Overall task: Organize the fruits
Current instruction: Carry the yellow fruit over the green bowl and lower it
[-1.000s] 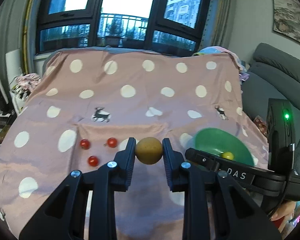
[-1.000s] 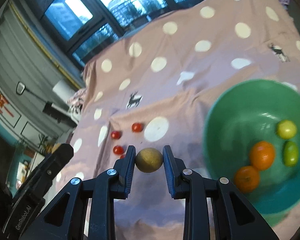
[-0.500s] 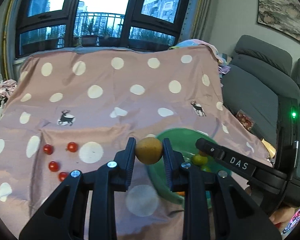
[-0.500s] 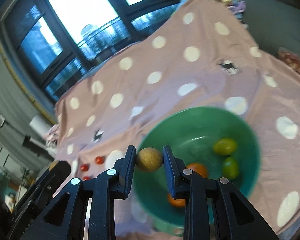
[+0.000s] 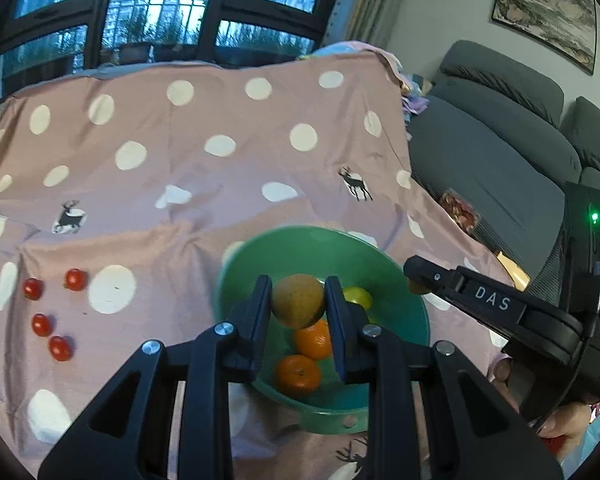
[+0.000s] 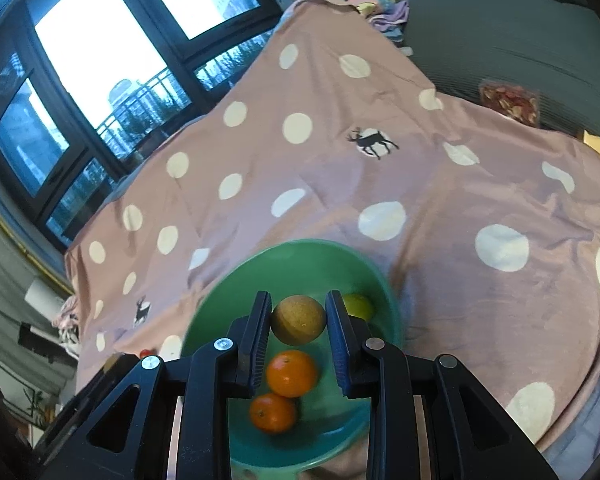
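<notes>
- The left claw is squeezing a brown round fruit over the green bowl.
- The right claw is squeezing another brown fruit there too.
- Two oranges are sitting inside.
- Four little tomatoes are waiting near the surface's left edge.
- Going low before letting go is best, so nothing is bouncing out.

Your bowl sits on the cloth, with two oranges and a lime inside it. The four tomatoes lie on the cloth well to the bowl's left, and the sofa stands beyond the cloth's right edge. Each of your grippers holds a round fruit above the bowl.
</notes>
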`<state>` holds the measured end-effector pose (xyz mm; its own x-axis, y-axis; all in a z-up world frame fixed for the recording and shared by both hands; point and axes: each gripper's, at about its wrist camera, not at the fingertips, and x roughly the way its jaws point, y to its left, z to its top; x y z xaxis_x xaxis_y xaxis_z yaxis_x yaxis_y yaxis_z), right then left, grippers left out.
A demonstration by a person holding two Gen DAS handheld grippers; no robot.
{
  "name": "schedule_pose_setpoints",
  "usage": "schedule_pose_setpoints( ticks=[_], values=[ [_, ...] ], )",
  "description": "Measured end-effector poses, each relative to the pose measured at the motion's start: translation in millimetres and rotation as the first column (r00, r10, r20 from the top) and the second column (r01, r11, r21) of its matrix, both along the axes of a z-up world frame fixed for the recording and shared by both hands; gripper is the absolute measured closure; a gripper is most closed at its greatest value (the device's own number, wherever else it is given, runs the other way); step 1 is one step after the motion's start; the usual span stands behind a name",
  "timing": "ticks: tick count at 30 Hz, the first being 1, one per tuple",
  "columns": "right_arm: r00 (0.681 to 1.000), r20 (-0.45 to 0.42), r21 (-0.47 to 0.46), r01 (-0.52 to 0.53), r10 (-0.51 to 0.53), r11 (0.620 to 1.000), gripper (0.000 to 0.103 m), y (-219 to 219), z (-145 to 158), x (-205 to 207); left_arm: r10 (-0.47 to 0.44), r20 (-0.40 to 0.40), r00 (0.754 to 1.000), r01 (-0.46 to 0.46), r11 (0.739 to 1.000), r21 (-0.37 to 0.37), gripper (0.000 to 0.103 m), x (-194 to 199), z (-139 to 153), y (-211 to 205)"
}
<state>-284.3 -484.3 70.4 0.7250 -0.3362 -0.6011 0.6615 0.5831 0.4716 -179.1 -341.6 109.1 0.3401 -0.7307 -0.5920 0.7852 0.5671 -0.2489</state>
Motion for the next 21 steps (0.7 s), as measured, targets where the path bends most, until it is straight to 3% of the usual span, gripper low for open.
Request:
schedule_pose_setpoints(
  ticks=[21],
  values=[
    [0.994,-0.09,0.04,-0.057,0.06,0.998,0.073,-9,-22,19,-0.058,-0.138,0.989,0.072,0.992,0.102,0.077,9,-43,-32]
  ],
)
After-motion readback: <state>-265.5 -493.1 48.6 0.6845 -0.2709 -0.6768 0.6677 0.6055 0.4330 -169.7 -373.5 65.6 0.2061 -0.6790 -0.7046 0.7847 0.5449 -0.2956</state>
